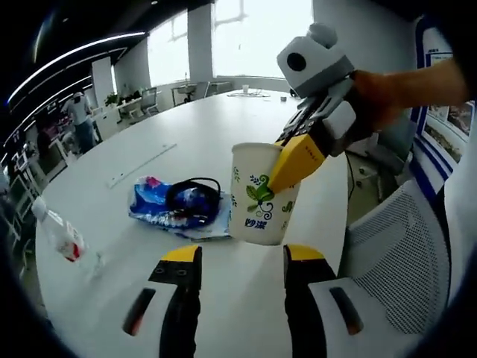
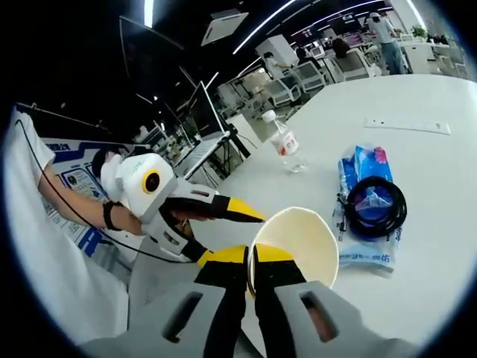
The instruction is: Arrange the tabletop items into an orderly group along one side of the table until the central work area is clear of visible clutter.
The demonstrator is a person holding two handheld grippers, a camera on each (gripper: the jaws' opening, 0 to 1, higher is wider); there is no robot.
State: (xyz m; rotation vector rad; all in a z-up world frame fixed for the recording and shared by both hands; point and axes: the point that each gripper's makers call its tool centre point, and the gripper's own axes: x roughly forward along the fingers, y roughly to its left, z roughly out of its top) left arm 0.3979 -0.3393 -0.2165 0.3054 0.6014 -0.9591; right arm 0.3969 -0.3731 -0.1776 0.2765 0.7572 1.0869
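Observation:
A white paper cup point(image 1: 259, 198) with a green leaf print is held just above the white table point(image 1: 223, 127). My right gripper point(image 1: 289, 165) reaches in from the right and is shut on the cup's rim, with one yellow finger point(image 1: 298, 158) on the outside wall. In the right gripper view the cup point(image 2: 302, 242) shows its empty inside, and my right gripper point(image 2: 253, 270) pinches its near rim. My left gripper point(image 1: 242, 257) is open just short of the cup, holding nothing. It also shows as the left gripper point(image 2: 223, 233) beside the cup.
A blue snack packet point(image 1: 153, 200) lies left of the cup with a black cable coil point(image 1: 195, 195) on it. A water bottle point(image 1: 58, 235) stands near the table's left edge, and a white power strip point(image 1: 141, 165) lies farther back. A mesh chair point(image 1: 406, 253) is at the right.

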